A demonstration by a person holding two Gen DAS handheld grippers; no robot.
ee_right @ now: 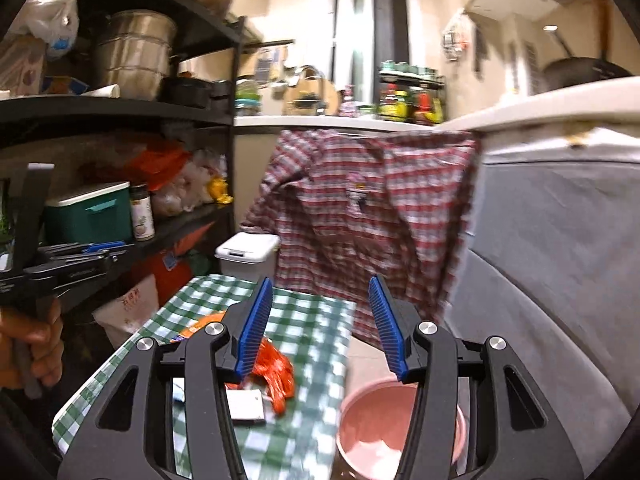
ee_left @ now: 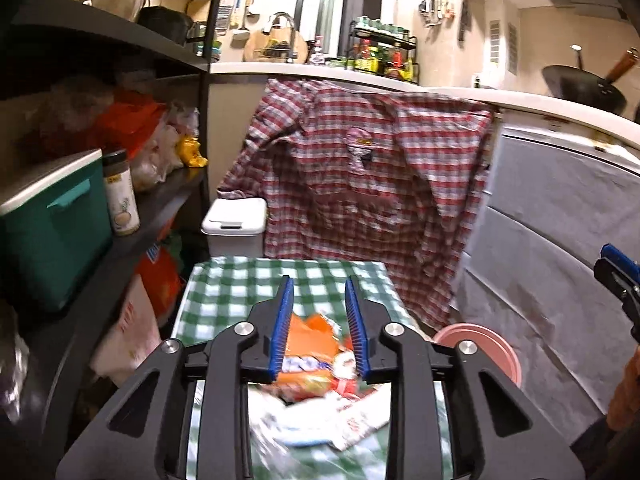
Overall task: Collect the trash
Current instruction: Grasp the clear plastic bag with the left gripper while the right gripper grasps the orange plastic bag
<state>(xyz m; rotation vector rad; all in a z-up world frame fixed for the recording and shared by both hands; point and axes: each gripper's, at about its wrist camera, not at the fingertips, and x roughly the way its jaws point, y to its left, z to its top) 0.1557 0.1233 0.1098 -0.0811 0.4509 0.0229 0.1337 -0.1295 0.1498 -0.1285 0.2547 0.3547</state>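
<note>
Above the checked surface (ee_left: 224, 288), my left tool (ee_left: 319, 332) and right tool (ee_right: 320, 328) both hang apart, empty. Wrappers (ee_left: 308, 344) lie below; blur risks missing the pink bucket (ee_right: 376, 420).

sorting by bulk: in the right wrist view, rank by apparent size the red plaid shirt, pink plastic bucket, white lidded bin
1. red plaid shirt
2. pink plastic bucket, though nearness inflates it
3. white lidded bin, farther away

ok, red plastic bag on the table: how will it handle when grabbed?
The red plastic bag looks crumpled and thin, so probably floppy and very light. It will likely collapse and sag between the pads. Its glossy film may slip, so a deep pinch seems safer.
</note>
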